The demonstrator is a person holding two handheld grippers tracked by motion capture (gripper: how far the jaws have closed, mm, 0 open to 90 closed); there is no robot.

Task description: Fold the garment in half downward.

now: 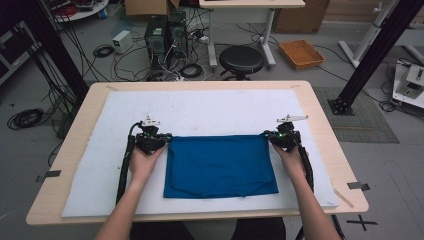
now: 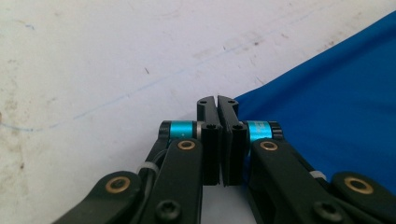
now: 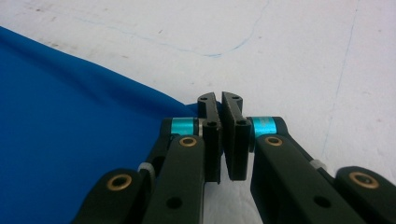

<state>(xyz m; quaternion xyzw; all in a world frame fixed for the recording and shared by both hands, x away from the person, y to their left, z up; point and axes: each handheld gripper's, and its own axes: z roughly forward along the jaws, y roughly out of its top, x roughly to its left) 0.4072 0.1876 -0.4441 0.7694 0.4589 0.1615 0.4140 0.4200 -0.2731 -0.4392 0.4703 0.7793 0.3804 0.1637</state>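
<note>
Blue fabric is pinched at its two far corners; the left tongs (image 1: 159,141) are pressed together on the left corner of the cloth (image 1: 220,167), and the right tongs (image 1: 274,138) are clamped the same way on the right corner, jaws fully together in both gripper views; the cloth lies flat on the white mat (image 1: 200,110) near the front of the worktop (image 1: 320,110). The hold looks thin, only the very tip of each corner caught; a quick lift or uneven pull could let one corner slip free; the fabric would then sag, twist, or fold crooked; dragging it low might also bunch the near hem against the felt-like mat.
</note>
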